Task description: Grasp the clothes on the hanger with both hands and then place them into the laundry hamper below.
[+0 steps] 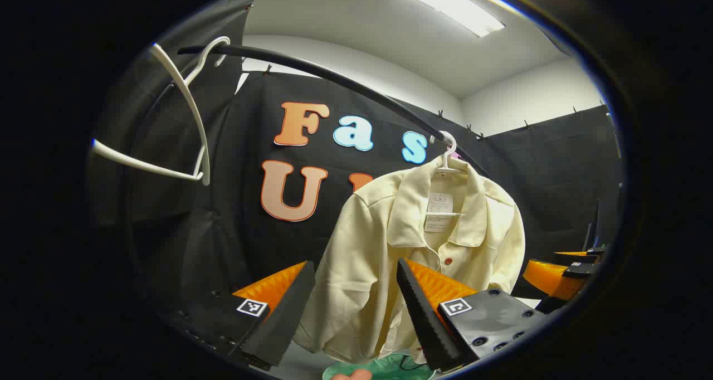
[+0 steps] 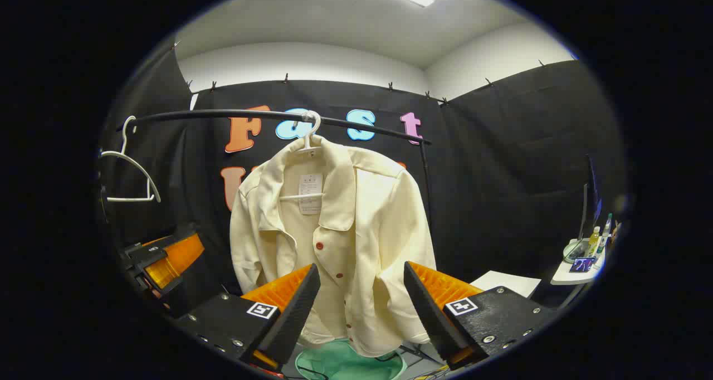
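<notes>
A cream jacket (image 1: 401,246) with red buttons hangs on a white hanger (image 1: 447,156) from the black rail (image 1: 334,79); it also hangs ahead in the right gripper view, jacket (image 2: 340,229). Below it sits the green laundry hamper (image 2: 345,363), a sliver of which, hamper (image 1: 390,369), shows under the jacket hem. My left gripper (image 1: 351,307) is open, short of the jacket's left side. My right gripper (image 2: 362,313) is open in front of the jacket's lower half, not touching it. The right gripper (image 1: 562,274) also appears at the far right of the left gripper view, and the left gripper (image 2: 161,263) at the left of the right gripper view.
An empty white hanger (image 1: 178,129) hangs at the rail's left end, hanger (image 2: 131,174). A small white table (image 2: 579,268) with bottles and a screen stands at the right. A white sheet (image 2: 509,282) lies near the floor at right.
</notes>
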Action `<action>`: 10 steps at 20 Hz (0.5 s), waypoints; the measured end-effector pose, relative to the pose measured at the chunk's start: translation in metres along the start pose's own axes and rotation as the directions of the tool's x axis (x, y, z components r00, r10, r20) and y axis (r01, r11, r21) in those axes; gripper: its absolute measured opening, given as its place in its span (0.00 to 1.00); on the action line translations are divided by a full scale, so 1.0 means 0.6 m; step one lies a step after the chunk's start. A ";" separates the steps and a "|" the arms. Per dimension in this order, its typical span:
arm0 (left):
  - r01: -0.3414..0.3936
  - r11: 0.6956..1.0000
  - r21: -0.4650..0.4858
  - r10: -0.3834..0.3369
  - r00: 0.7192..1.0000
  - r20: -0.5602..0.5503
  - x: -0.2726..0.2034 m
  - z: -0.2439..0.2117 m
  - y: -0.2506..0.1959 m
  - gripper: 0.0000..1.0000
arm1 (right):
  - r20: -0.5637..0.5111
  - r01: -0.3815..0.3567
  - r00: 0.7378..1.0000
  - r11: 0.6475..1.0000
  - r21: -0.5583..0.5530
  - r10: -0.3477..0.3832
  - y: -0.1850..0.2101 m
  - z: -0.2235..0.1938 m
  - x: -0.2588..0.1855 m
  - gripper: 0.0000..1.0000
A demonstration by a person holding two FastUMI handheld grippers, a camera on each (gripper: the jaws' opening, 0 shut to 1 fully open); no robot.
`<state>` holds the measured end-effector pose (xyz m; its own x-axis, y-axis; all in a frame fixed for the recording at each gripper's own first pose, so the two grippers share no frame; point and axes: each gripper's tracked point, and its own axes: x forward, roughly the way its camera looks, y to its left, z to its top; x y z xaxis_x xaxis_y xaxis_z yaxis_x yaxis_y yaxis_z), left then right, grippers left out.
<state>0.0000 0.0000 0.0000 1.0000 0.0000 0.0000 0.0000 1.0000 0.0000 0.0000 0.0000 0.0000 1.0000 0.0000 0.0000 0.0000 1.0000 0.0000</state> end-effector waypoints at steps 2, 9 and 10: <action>-0.001 1.000 -0.003 0.001 1.000 -0.004 -0.002 -0.004 0.000 0.96 | -0.001 0.002 1.000 1.000 -0.001 -0.002 0.000 -0.001 -0.003 0.94; -0.005 1.000 0.000 0.005 1.000 -0.017 0.002 -0.013 0.003 0.97 | -0.001 0.000 1.000 1.000 -0.010 0.000 0.002 -0.001 -0.001 0.94; -0.004 1.000 0.002 0.004 1.000 -0.016 0.003 -0.013 0.002 0.97 | -0.002 0.000 1.000 1.000 -0.011 0.000 0.003 -0.002 -0.002 0.94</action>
<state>0.0020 0.0010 -0.0079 0.9999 0.0039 -0.0159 -0.0039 1.0000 0.0025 -0.0011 0.0015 -0.0009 1.0000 -0.0005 -0.0019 0.0005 0.9999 -0.0108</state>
